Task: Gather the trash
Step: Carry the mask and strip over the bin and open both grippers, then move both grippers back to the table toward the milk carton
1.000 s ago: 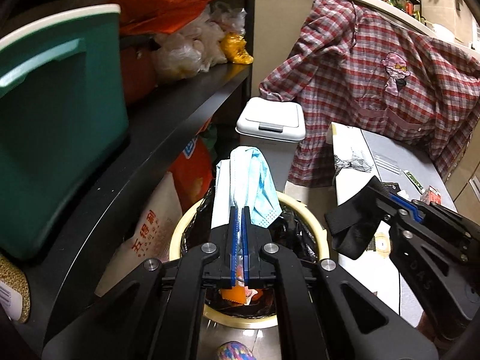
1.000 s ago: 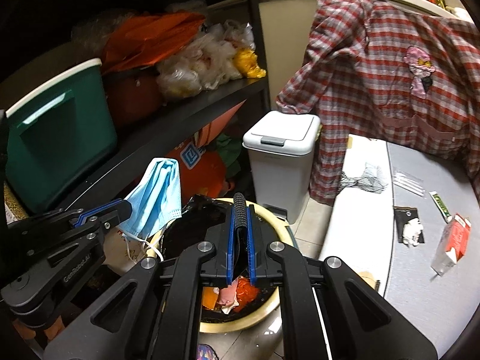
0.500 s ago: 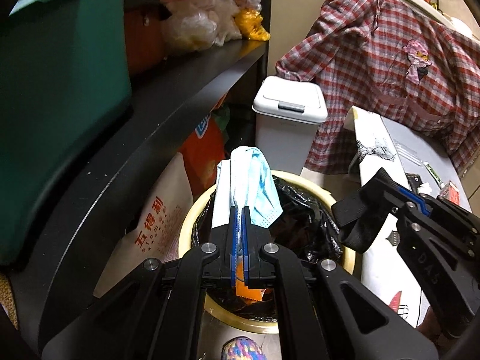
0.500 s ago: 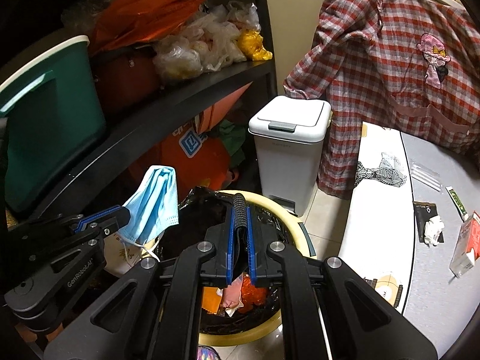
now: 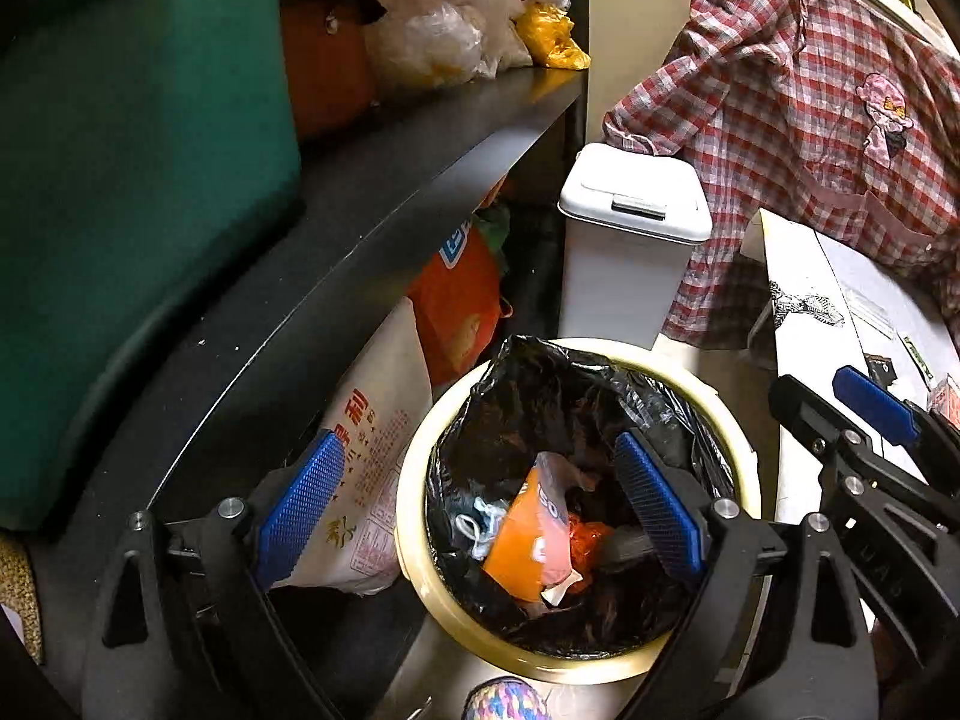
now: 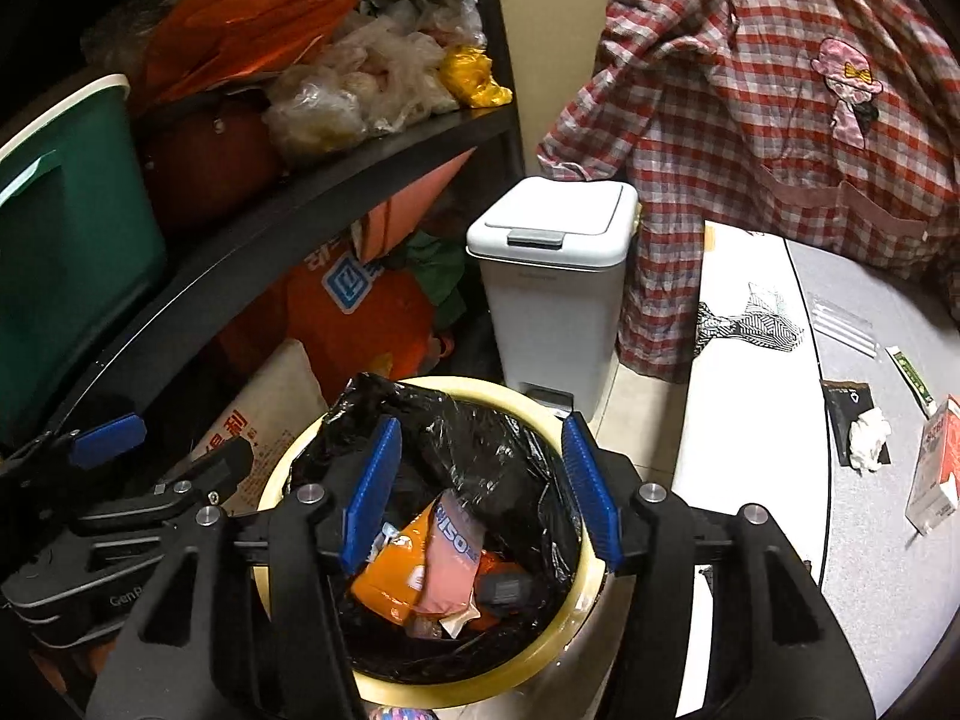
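Left wrist view: the left gripper [image 5: 480,504] hangs over the round cream bin [image 5: 744,438], its fingers [image 5: 300,498] spread wide after just opening, with nothing between the blue pads. One pad stands at 9 o'clock of the bin's mouth, over the white printed sack [image 5: 366,480] beside the bin; the other sits over the bin's 3 o'clock side. The bin is lined with a black bag [image 5: 540,384]. Down in the liner lie an orange wrapper [image 5: 519,534], a pink packet and, at 9 o'clock of the wrapper, a pale blue mask [image 5: 480,525] with its white loops showing. The right gripper [image 5: 840,402] reaches in from 3 o'clock, its fingers parted and empty. At 12 o'clock behind the bin stands a white pedal bin [image 5: 630,240], lid down. A dark shelf [image 5: 384,180] sweeps from 11 o'clock, carrying a green tub [image 5: 138,180] and plastic bags [image 5: 444,36]. A plaid shirt [image 5: 798,96] hangs at 1 o'clock.

Right wrist view: the right gripper [image 6: 480,483] is over the same cream bin [image 6: 288,450], fingers [image 6: 372,492] partly spread after just opening, holding nothing. Between and below them lie the orange wrapper [image 6: 390,570], a pink packet [image 6: 450,558] and a dark flat object [image 6: 504,591]. The left gripper [image 6: 156,444] shows at 9 o'clock, fingers apart. At 3 o'clock the grey worktop [image 6: 870,570] carries a black packet with a crumpled tissue [image 6: 867,438], a small carton [image 6: 939,468] at the edge of the view and a thin green wrapper [image 6: 909,369]. The white pedal bin [image 6: 552,276] stands at 12 o'clock, the plaid shirt [image 6: 750,90] behind it.
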### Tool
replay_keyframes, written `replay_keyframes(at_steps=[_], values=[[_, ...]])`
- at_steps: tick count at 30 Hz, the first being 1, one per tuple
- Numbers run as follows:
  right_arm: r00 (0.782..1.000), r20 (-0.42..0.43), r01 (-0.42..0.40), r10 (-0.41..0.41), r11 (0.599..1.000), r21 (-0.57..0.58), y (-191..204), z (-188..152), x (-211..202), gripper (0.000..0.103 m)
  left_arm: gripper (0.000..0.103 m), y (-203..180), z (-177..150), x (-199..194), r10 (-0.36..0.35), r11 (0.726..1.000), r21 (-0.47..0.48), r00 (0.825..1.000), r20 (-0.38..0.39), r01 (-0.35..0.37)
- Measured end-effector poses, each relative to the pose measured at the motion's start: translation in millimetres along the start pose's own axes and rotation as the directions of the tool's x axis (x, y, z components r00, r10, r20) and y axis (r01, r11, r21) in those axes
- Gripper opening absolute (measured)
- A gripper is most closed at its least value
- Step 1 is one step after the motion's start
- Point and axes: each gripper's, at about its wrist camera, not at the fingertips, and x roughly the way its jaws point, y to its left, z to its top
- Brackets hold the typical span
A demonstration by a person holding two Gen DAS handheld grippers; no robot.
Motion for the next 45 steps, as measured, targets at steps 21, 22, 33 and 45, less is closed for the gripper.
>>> replay_keyframes(at_steps=[21,22,33,45], values=[[0.997,0.067,0.038,-0.039,0.999,0.025,-26,-16,-68,0.068,0.089,-40,-1,-34,-0.045,0.998,0.053,0.993,0.105,0.040],[0.996,0.073,0.054,-0.056,0.998,0.031,-32,-19,-73,0.068,0.089,-43,-1,-36,-0.049,0.997,0.062,0.992,0.113,0.042],[0.956,0.117,0.243,-0.268,0.951,0.189,-127,-43,-119,0.068,0.089,-90,-2,-50,-0.111,0.991,0.089,0.983,0.145,0.098],[0.867,0.065,0.443,-0.495,0.823,0.357,-234,-71,-127,0.068,0.089,-161,-4,-51,-0.251,0.966,0.099,0.960,0.121,0.240]])
